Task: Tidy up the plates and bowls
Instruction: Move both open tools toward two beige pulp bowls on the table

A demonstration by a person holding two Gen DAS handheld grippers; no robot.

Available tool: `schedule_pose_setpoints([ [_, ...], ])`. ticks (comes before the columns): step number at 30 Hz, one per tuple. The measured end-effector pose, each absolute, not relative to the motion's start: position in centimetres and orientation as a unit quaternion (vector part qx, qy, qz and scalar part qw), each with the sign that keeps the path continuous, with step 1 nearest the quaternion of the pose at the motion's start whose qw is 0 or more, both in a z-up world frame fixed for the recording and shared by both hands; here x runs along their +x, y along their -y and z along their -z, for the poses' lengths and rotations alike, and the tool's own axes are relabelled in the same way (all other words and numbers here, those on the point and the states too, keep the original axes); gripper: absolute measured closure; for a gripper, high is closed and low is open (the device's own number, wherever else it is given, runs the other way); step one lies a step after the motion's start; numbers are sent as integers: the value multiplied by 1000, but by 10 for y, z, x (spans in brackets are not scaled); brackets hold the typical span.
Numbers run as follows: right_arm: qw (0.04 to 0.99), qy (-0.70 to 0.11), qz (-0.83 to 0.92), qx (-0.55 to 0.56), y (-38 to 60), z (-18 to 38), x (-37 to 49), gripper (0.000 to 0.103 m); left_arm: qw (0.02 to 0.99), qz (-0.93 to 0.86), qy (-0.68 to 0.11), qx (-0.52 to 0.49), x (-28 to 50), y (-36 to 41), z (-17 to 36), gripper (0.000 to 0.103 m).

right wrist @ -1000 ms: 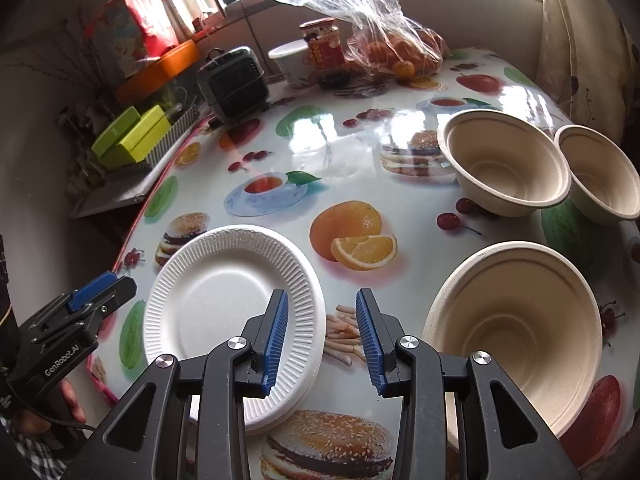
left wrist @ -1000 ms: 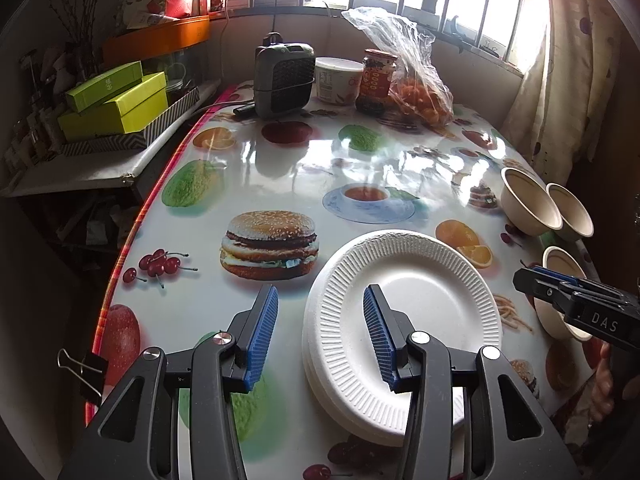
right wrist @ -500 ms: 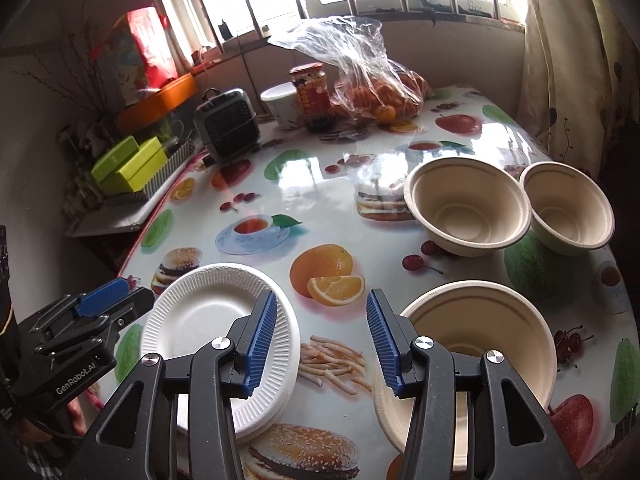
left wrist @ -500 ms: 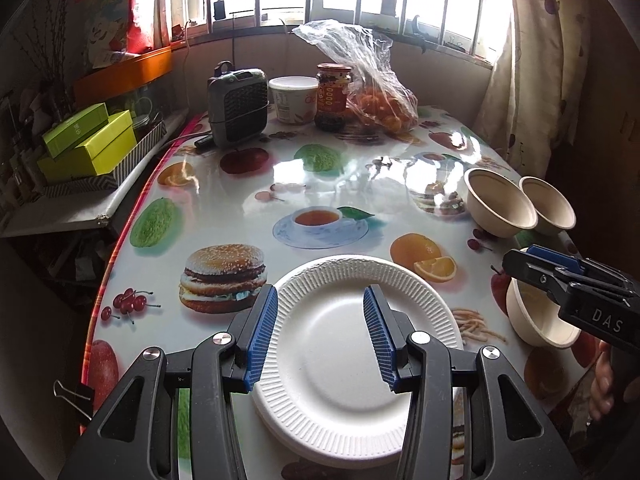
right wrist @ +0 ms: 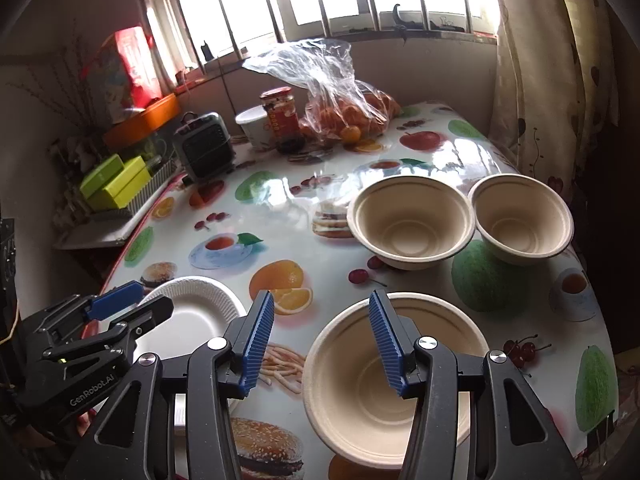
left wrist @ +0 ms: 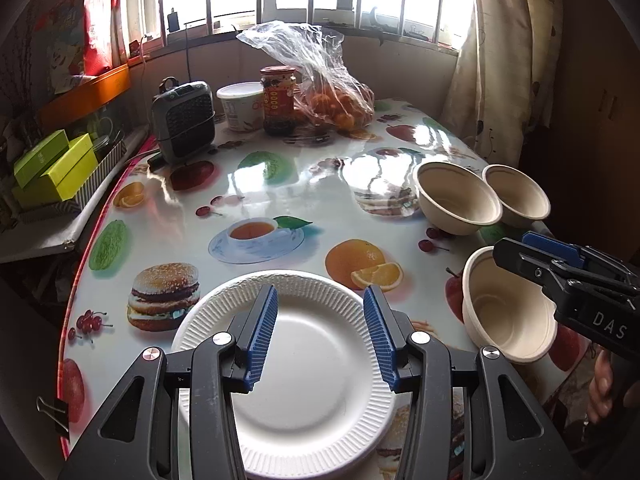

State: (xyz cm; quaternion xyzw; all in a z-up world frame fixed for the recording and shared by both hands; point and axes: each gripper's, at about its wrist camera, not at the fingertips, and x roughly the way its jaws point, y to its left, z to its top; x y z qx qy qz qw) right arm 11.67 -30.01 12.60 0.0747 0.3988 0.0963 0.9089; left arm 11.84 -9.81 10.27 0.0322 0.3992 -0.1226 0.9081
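Note:
A stack of white paper plates (left wrist: 304, 364) lies at the table's near edge; it also shows in the right wrist view (right wrist: 192, 312). My left gripper (left wrist: 318, 316) is open and empty, hovering above the plates. Three beige bowls stand on the right: a near bowl (right wrist: 384, 380) and two farther bowls (right wrist: 412, 222) (right wrist: 520, 216) side by side. My right gripper (right wrist: 320, 320) is open and empty, hovering over the near bowl's left rim. The near bowl (left wrist: 504, 312) and far bowls (left wrist: 456, 202) (left wrist: 516, 194) also show in the left wrist view.
The table (left wrist: 280, 184) has a glossy food-print cloth. At its far end stand a small heater (left wrist: 182, 120), a white tub (left wrist: 242, 106), a jar (left wrist: 278, 100) and a bag of oranges (left wrist: 332, 100). Green boxes (left wrist: 52, 168) sit on a side shelf at left.
Both grippers have pulled back and risen, so more of the table shows. The right gripper has shifted right, from beside the plates to over the near bowl. Both stay open.

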Motion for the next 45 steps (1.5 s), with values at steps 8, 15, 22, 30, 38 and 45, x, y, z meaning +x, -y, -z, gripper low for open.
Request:
schedule_pose_setpoints([
  [8,919,-382,-71,64,326,-132,107,53,904,147,-400,33,118,128,-102,57],
  [15,925,-372,-48,63,354,-132,99,50,899,165,-404,41,118,153,-99,57],
  [22,923,-376,-23,74,381,-125,95,50,889,176,-421,34,123,169,-90,57],
  [30,918,-389,-13,80,400,-112,98,50,877,191,-440,32,131,184,-81,57],
  [38,918,-388,-11,77,409,-114,114,50,879,189,-437,30,150,191,-90,57],
  [45,920,-385,-21,76,410,-122,138,50,879,201,-432,24,187,200,-105,57],
])
